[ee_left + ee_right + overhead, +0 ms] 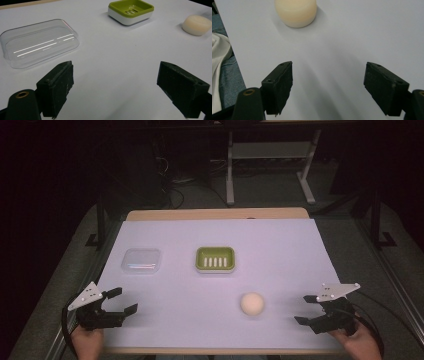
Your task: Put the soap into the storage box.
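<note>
Three things lie on the white sheet (280, 250) in the high view: a clear lid (142, 260) at centre left, a green soap dish (215, 258) at centre, and a cream soap bar (252, 304) at lower right of centre. From the right gripper view, denim and white cloth (222, 72) appear past the sheet's edge at the left, and the soap sits at the top. Along the left gripper view, lid, dish and soap run across the top. Both the left gripper (120, 301) and right gripper (306, 309) stand wide apart, holding and touching nothing.
</note>
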Tool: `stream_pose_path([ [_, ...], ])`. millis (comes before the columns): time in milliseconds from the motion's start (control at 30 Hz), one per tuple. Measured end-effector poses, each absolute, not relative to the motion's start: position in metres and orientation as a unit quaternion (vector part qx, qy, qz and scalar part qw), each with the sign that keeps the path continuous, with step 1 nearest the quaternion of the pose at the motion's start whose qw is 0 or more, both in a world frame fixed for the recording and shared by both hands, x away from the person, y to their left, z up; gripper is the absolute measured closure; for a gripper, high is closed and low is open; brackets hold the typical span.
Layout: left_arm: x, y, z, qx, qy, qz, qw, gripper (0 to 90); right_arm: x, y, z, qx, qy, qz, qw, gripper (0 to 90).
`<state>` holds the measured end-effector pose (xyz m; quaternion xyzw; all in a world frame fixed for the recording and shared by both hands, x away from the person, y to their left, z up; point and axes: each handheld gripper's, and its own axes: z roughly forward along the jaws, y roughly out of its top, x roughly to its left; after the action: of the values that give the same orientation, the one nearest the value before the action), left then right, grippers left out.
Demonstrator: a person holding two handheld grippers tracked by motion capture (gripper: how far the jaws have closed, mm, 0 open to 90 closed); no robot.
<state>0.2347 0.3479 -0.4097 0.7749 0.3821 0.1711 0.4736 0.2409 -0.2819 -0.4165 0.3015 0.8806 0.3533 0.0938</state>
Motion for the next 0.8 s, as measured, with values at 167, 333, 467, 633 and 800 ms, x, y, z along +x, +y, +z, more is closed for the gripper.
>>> stream_pose_path([
  [167, 0.235, 0.347, -0.41, 0.776, 0.381, 0.17, 0.474, 13.2, 0.241, -0.275, -0.414, 0.295, 0.884, 0.35, 0.093, 21.8],
  [333, 0.234, 0.348, -0.409, 0.773, 0.381, 0.173, 0.476, 13.3, 0.243, -0.267, -0.41, 0.288, 0.888, 0.346, 0.093, 21.5],
  [467, 0.234, 0.349, -0.41, 0.771, 0.385, 0.174, 0.477, 13.3, 0.246, -0.262, -0.407, 0.283, 0.89, 0.347, 0.087, 21.2],
  [633, 0.234, 0.348, -0.409, 0.772, 0.382, 0.174, 0.477, 13.3, 0.252, -0.253, -0.404, 0.277, 0.893, 0.346, 0.077, 21.0],
  [800, 0.233, 0.348, -0.409, 0.773, 0.381, 0.174, 0.476, 13.3, 0.259, -0.241, -0.402, 0.27, 0.899, 0.337, 0.069, 19.9],
])
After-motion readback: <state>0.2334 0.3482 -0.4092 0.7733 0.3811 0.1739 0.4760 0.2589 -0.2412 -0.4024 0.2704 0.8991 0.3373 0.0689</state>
